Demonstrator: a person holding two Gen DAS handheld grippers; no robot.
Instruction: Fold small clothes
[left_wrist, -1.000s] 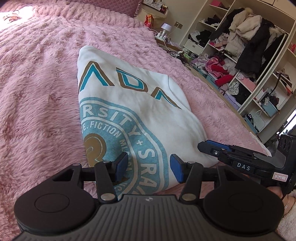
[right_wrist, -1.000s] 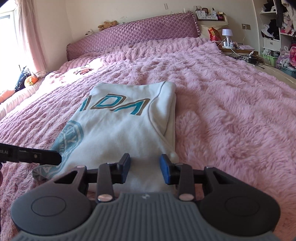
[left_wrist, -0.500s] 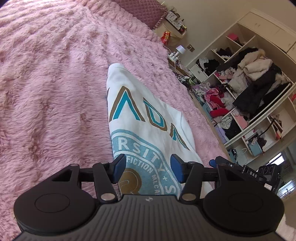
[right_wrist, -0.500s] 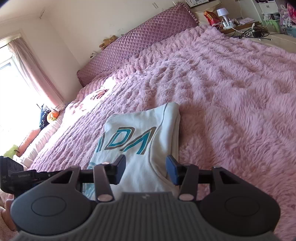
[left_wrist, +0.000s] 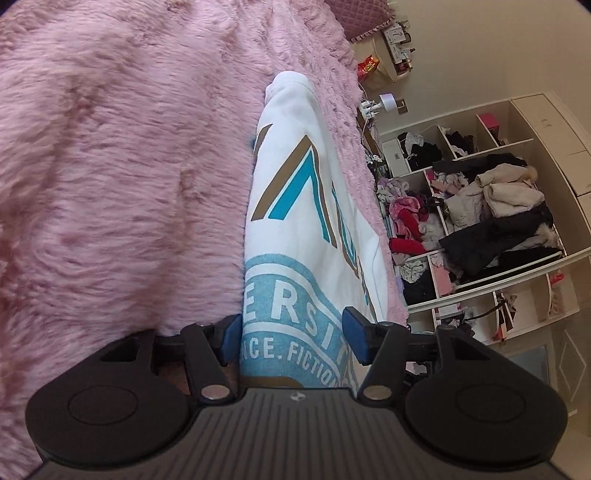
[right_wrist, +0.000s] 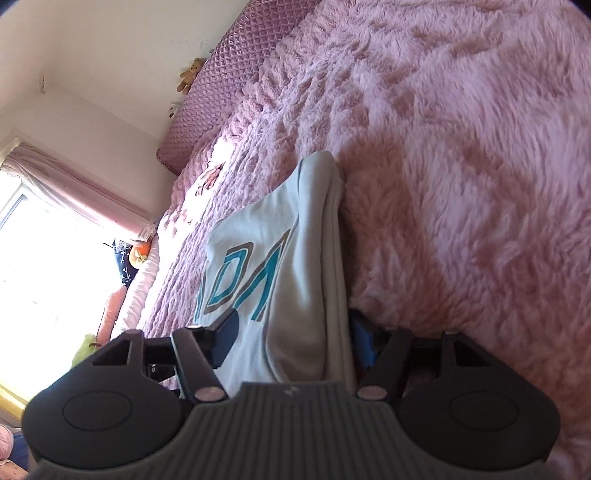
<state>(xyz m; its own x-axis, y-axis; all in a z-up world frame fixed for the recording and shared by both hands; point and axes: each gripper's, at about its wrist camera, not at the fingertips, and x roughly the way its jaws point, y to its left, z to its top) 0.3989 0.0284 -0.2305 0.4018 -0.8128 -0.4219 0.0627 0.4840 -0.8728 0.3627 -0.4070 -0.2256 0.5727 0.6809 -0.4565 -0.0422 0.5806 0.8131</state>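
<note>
White folded cotton sweatshirt (left_wrist: 314, 206) with teal-and-brown lettering and a pale blue round emblem, lying on a pink shaggy bedspread (left_wrist: 122, 184). Left gripper (left_wrist: 291, 338): jaws opening, spread across the garment's near left edge, blue pads not pressing it. Right gripper (right_wrist: 291, 336): jaws opening, straddling the right folded edge. Beyond the bed, open wardrobe shelves (left_wrist: 480, 221) crowded with clothes.
</note>
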